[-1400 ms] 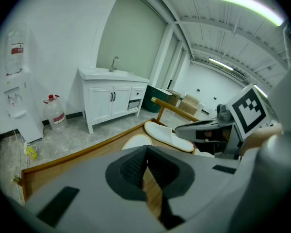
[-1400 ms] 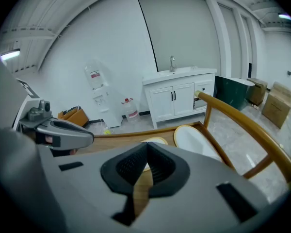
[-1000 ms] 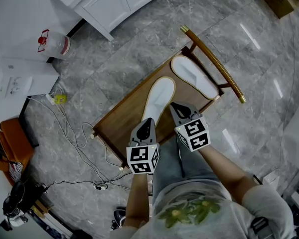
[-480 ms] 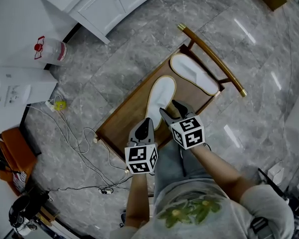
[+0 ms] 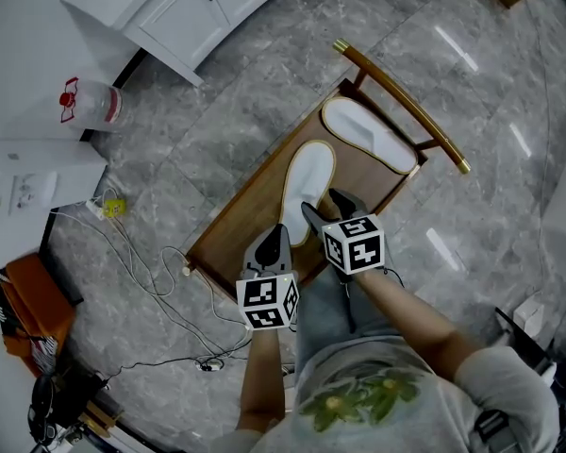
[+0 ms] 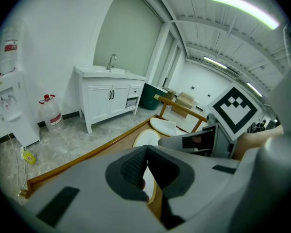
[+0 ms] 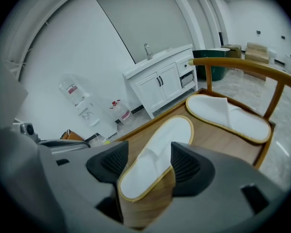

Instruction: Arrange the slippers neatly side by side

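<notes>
- Grey stone floor, white cabinet behind; wooden surface (image 5: pixel 250 220) carries both slippers.
- R gripper (image 5: pixel 325 206): fingers (image 7: pixel 111 166) have just been opening. Now wide apart w/ heel of near slipper (image 5: pixel 308 179) between them, pads not pressing.
- Near slipper looks unmoved on surface vs a sec ago, so prob. lining up a grab rather than a drop. Can't be sure.
- Far slipper (image 5: pixel 368 135) lies well beyond R fingertips, past near one's toe and angled across it. Pair not side by side yet; most of task left.
- L gripper (image 5: pixel 276 237): fingers closed together, nothing in them. Near slipper's heel sits just right of its fingertips.
- Pose: both grippers pitched steeply down & fwd, forearms close together, R a bit ahead of L.
</notes>
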The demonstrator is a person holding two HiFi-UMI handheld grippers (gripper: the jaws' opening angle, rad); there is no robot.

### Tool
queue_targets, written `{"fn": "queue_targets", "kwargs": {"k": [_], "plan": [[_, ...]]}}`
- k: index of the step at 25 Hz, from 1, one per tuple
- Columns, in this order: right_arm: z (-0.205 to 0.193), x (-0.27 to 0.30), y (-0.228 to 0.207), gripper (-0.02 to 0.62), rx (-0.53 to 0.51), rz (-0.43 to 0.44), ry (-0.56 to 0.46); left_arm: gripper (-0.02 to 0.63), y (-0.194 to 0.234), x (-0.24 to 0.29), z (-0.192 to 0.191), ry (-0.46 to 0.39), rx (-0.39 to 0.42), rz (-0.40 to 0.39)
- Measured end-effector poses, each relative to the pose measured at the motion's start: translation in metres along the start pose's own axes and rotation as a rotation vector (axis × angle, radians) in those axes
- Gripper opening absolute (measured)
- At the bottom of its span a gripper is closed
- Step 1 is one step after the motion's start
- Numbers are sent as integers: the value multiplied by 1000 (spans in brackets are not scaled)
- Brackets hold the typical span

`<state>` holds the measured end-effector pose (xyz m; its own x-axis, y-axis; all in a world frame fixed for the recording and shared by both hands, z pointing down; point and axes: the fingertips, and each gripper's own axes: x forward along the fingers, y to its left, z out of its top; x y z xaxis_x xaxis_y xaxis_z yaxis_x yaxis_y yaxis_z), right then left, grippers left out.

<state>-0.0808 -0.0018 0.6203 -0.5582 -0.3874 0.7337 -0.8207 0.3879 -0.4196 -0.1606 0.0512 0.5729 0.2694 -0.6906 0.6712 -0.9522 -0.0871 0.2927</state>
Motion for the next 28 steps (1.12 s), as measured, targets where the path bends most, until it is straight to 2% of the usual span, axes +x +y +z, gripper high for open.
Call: {"fn": "queue_targets", "kwargs": {"k": [11, 20, 21, 28], "plan": [[-11, 30, -8, 259, 182, -51, 16, 15, 7, 0, -4, 9, 1, -11], [-22, 53, -15, 259, 218, -118, 78, 15, 17, -1, -6, 16, -1, -16], [-25, 55, -15, 251, 227, -121, 87, 15, 17, -1, -6, 17, -1, -16], [-34, 57, -25, 69, 189, -173, 138, 15, 18, 2, -9, 24, -4, -21]]}}
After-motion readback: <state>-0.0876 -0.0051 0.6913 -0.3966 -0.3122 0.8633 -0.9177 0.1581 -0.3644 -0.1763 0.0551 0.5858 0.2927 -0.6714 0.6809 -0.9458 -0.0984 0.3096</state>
